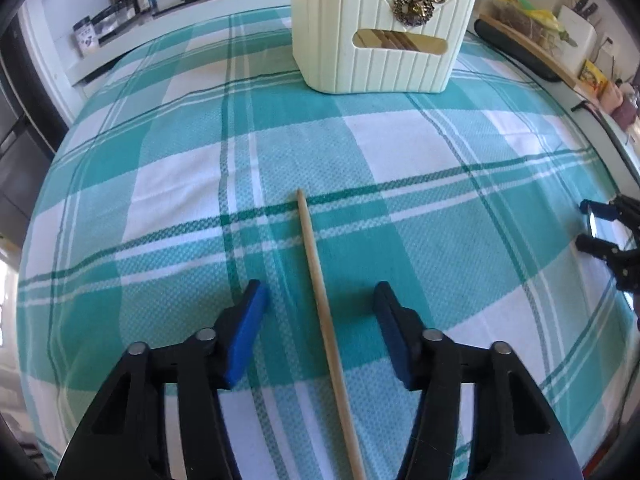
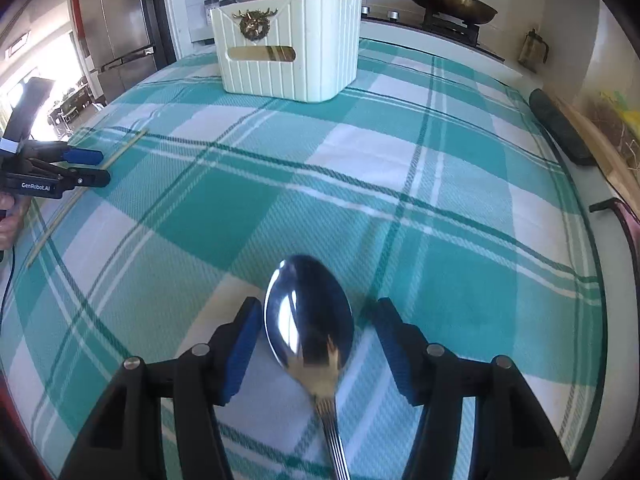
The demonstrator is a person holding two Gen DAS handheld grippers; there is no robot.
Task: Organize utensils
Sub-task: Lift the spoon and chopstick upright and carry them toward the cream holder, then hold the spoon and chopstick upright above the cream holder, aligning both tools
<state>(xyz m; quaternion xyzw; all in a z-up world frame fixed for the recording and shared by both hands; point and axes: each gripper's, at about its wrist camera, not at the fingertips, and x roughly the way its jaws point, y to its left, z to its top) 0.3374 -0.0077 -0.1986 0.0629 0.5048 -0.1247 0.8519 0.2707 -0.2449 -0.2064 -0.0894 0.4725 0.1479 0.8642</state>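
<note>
Surface: a counter spread with a teal-and-white checked cloth point(image 1: 400, 148) is carrying every item listed here.

Left gripper point(image 1: 320, 312): it is hovering low over the cloth near the counter's near edge, pointing steeply downward. Its blue pads point(image 1: 248, 332) are standing apart and gripping nothing.

Chopstick point(image 1: 324, 312): a single wooden stick is lying flat on the cloth, running away from the near edge toward the middle of the counter. It is passing between the left gripper's pads with clear cloth showing on both sides, so neither pad is touching it.

Right gripper point(image 2: 316, 320): it is also hanging over the near part of the counter, angled downward, with its jaws parted. Nothing is being clamped.

Spoon point(image 2: 310, 320): a polished metal spoon is lying on the cloth between the right gripper's pads, bowl facing up and pointing toward the far edge, ridged handle trailing back under the tool. The left-hand pad is sitting just beside the bowl; whether it is touching cannot be told. The other pad is standing clear.

Utensil caddy point(image 2: 288, 48): a cream ribbed holder with a brass wreath emblem and a slotted handle opening is standing upright near the counter's far edge, well apart from both grippers. Wooden pieces are showing through the slot, and a stick is poking above its rim.

Hand point(image 2: 8, 216): part of a person's hand is showing at the left gripper's grip, at the counter's left edge.
</note>
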